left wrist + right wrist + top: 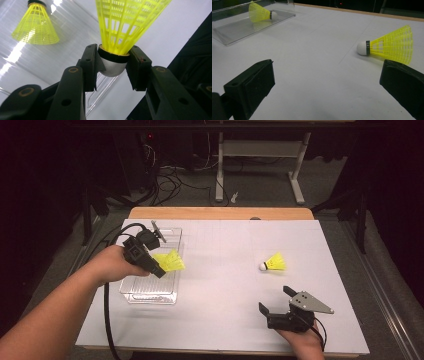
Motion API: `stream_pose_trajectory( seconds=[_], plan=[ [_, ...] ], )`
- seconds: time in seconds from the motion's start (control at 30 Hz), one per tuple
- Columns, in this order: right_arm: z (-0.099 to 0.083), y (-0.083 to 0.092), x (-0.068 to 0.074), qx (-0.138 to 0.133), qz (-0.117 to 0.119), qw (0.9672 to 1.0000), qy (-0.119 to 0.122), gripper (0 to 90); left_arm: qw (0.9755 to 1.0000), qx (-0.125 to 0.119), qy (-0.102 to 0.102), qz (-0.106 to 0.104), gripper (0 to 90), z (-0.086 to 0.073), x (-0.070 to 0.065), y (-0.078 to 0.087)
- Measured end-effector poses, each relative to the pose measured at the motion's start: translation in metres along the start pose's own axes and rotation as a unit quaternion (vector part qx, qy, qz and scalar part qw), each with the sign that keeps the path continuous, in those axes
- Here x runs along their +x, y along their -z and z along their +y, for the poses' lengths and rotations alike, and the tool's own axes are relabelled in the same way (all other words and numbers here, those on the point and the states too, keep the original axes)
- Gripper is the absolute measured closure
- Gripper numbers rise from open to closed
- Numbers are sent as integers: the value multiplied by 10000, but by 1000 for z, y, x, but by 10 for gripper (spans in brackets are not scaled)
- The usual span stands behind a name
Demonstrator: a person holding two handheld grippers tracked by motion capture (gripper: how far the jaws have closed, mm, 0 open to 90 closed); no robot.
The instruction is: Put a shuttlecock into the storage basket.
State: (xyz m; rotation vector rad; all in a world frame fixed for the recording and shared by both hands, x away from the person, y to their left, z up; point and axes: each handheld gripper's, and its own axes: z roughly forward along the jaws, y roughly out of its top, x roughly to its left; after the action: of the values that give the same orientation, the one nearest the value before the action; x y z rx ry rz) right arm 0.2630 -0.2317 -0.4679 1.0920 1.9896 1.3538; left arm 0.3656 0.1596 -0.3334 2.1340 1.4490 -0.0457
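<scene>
Yellow shuttlecock (117, 37) sat clamped by its white cork in my left gripper (113, 68) jaws over the clear tray (150, 292), skirt pointing away along them. My right gripper (277, 301) jaws stood apart above the desk (225, 270), near a second shuttlecock (387, 46) lying cork toward the tray.

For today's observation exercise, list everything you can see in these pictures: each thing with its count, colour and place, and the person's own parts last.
Shuttlecocks: three, yellow skirts with white caps; one gripped by its cap over the tray, one lying in the tray, one lying on the sheet at the right.
Tray: one, clear plastic, left side of the table.
Sheet: one, white, covering the tabletop.
Table: one, light wood edge at the far side.
Desk frame: one, grey, on the floor beyond the table.
Cables: several, dark, on the floor.
Left hand-held gripper: one, black, shut on a shuttlecock.
Right hand-held gripper: one, black, jaws open, near edge.
Forearms: two, entering from the bottom.
</scene>
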Motion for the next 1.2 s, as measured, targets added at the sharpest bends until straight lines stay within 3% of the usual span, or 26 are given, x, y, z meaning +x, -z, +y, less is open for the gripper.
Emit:
stream_pose_trajectory(
  seconds=[0.67, 1.2],
  plan=[
    [-1, -2, 1, 40, 32, 10000, 18, 2, 9970, -79, 615, 456, 635, -2, 53, -2],
    [0, -1, 1, 26, 48, 10000, 2, 2, 9945, -28, 841, 627, 634, -2, 67, -9]
  ],
)
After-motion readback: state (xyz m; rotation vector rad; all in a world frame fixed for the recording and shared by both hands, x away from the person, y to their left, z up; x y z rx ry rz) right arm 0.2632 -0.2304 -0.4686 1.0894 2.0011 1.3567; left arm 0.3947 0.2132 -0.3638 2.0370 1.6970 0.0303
